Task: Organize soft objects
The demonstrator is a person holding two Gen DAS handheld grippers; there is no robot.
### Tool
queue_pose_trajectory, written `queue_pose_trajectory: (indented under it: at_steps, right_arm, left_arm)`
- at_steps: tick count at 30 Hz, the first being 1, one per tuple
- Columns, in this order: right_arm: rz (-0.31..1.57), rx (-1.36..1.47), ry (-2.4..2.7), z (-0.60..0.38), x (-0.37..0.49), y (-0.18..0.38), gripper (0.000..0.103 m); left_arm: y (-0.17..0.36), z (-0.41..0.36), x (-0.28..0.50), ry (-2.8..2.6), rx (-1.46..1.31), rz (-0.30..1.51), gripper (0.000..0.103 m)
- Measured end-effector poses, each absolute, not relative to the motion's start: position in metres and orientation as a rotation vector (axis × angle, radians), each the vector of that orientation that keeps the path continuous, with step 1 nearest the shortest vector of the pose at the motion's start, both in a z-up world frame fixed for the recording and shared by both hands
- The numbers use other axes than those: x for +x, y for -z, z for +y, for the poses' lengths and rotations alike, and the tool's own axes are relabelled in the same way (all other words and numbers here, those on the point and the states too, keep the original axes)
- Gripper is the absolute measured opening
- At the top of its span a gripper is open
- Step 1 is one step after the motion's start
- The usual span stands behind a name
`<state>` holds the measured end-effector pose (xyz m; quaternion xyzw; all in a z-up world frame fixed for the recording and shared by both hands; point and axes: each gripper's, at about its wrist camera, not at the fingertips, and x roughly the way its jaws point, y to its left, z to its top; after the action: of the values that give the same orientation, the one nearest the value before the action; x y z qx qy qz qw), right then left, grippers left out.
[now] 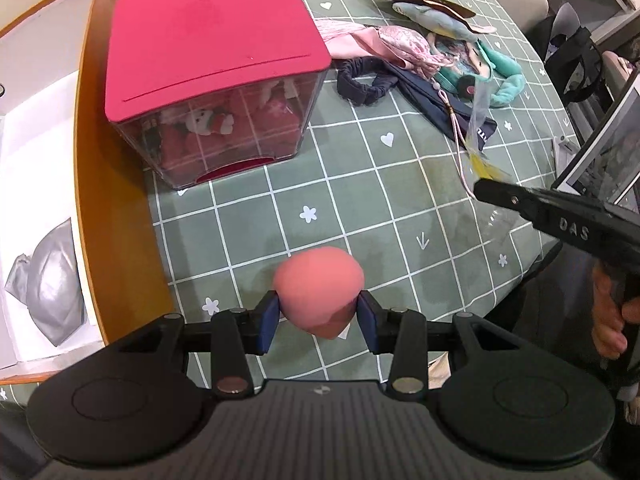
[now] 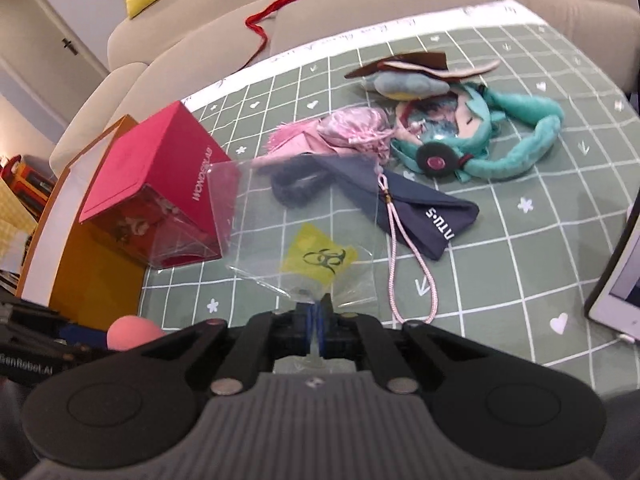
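Note:
My left gripper (image 1: 318, 318) is shut on a soft pink egg-shaped sponge (image 1: 318, 286), held just above the green checked tablecloth (image 1: 360, 184); the same sponge (image 2: 132, 333) peeks in at the lower left of the right wrist view. My right gripper (image 2: 317, 314) is shut on the corner of a clear plastic bag (image 2: 288, 216) with a yellow biohazard label (image 2: 320, 260), lifted off the cloth. In the left wrist view that gripper (image 1: 484, 186) enters from the right, with the bag (image 1: 478, 120) rising from its tip.
A clear box with a pink lid (image 1: 216, 40) holds small plush toys. An orange-sided white box (image 1: 92, 160) stands left with a grey pouch (image 1: 48, 280). Pink pouch (image 2: 352, 128), dark scrunchie (image 2: 296, 188), navy pouch (image 2: 424, 208) and teal-haired plush doll (image 2: 472, 132) lie behind. A tablet (image 2: 624, 280) sits at right.

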<state>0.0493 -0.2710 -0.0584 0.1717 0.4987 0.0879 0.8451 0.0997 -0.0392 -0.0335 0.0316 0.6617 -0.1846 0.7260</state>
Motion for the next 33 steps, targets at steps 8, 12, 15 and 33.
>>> queue_pose_trajectory:
  at_steps: [8, 12, 15, 33]
  right_arm:
    - [1.179, 0.281, -0.087, -0.256, 0.053, 0.053, 0.000]
    - [1.211, 0.298, -0.051, -0.256, 0.056, 0.051, 0.000]
    - [1.213, 0.285, -0.031, -0.254, 0.057, 0.042, 0.000]
    - [1.284, 0.170, -0.107, -0.187, 0.029, 0.010, 0.000]
  left_arm:
    - [0.029, -0.035, 0.107, 0.351, 0.016, 1.463, 0.045]
    - [0.025, -0.035, 0.111, 0.347, -0.019, 1.468, 0.045]
    - [0.016, -0.038, 0.112, 0.351, -0.020, 1.448, 0.045]
    - [-0.007, -0.011, 0.063, 0.290, -0.019, 1.429, 0.045]
